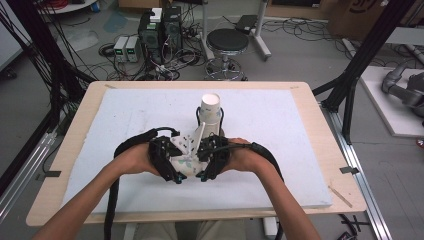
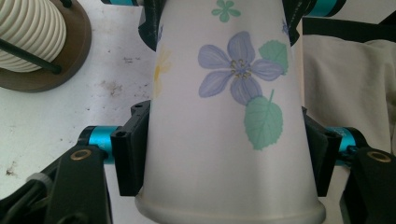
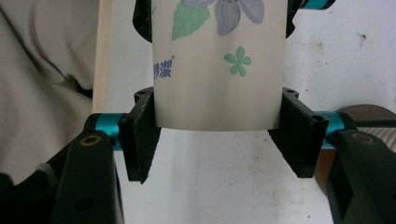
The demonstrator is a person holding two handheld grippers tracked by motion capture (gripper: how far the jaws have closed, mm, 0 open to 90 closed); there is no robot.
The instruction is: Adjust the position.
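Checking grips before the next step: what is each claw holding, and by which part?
Both hold one flowered paper cup lying level. The left claw clamps its side wall near the rolled rim; the right claw clamps the side wall at the base end.

Black grippers (image 1: pixel 187 162), teal-collared screwed jaws, trailing black cables, bare forearms.

Blue Chinese print on paper cup (image 3: pixel 219 60), left of small green flower, below green leaf: last character reads 洁 (written 潔); character before it cut off by cup's curve, unreadable. Right gripper view. No other legible text, labels, numbers on table or floor gear.
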